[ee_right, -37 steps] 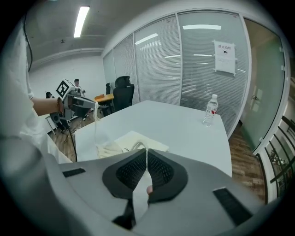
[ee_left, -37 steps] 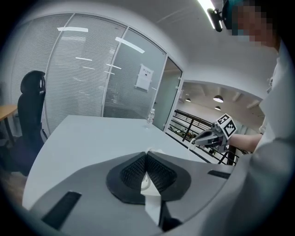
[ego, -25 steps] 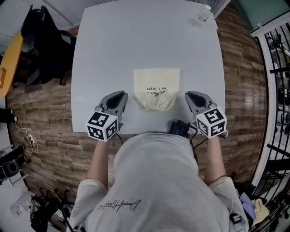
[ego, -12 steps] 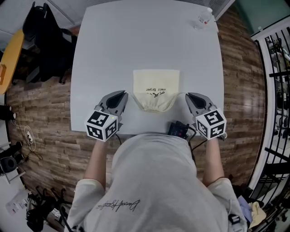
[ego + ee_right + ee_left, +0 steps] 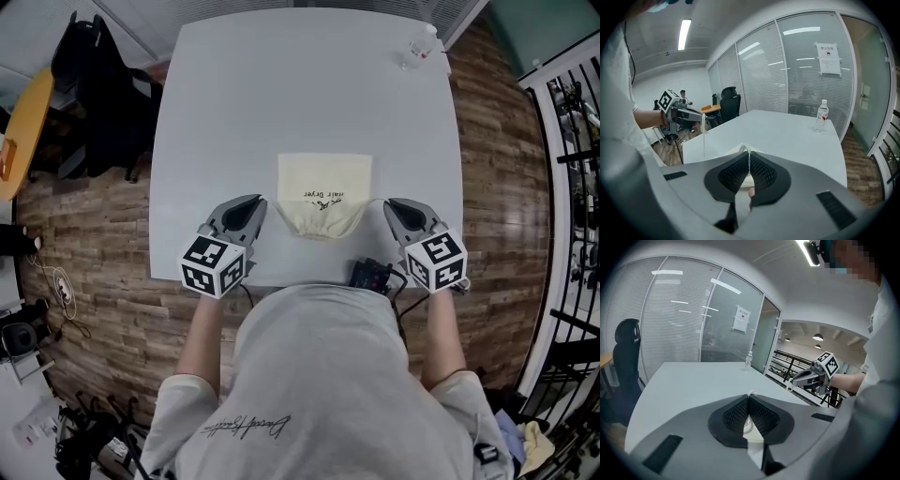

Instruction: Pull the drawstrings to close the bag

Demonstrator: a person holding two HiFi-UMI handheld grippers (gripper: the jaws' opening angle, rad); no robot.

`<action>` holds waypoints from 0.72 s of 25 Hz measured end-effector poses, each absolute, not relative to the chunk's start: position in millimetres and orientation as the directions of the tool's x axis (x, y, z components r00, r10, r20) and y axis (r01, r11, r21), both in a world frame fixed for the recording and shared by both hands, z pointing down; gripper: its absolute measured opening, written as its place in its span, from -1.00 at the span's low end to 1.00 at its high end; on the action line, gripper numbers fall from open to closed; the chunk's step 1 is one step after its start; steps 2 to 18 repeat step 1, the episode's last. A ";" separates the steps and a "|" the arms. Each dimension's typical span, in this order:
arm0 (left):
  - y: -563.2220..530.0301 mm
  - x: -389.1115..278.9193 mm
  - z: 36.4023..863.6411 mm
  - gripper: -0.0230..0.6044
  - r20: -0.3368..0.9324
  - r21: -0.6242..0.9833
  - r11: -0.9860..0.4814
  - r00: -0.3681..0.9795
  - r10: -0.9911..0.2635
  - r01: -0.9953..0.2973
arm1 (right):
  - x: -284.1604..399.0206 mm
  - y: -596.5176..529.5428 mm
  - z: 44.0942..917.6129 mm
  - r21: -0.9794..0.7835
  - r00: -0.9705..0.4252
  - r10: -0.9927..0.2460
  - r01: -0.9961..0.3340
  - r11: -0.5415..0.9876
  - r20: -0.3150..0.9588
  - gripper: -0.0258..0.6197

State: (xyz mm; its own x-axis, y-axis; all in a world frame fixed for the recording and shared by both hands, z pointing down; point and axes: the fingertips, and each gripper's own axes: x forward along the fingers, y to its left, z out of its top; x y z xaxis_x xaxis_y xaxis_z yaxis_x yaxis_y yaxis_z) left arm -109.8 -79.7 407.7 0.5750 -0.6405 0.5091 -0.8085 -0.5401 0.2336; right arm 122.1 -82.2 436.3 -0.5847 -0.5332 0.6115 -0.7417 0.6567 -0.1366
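Note:
A cream drawstring bag [image 5: 324, 185] with dark print lies flat mid-table, its gathered mouth toward the person. My left gripper [image 5: 260, 200] sits just left of the mouth, shut on the left drawstring [image 5: 271, 204]. A bit of white cord pokes out between its closed jaws [image 5: 751, 393]. On the other side my right gripper [image 5: 387, 203] is shut on the right drawstring [image 5: 377, 200], and cord shows at its jaw tips [image 5: 747, 149]. Each gripper view shows the other gripper, right gripper [image 5: 816, 376] and left gripper [image 5: 682, 114], with a short cord end hanging from it.
A clear water bottle [image 5: 418, 42] stands at the table's far right corner. A small black device [image 5: 372, 275] lies at the near edge by my right gripper. A black office chair [image 5: 94, 84] stands off the table's left side. A railing [image 5: 577, 150] runs along the right.

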 end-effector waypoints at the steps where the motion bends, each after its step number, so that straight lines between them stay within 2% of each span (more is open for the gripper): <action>1: -80.1 -109.8 407.2 -0.89 0.509 0.233 -0.541 0.575 -0.640 -0.808 | 122.1 -82.3 436.3 -0.136 -0.585 -0.532 -0.741 0.658 0.613 -0.84; 18: -80.1 -109.8 407.2 -0.89 0.509 0.233 -0.541 0.575 -0.640 -0.808 | 122.1 -82.3 436.3 -0.136 -0.585 -0.532 -0.741 0.658 0.613 -0.84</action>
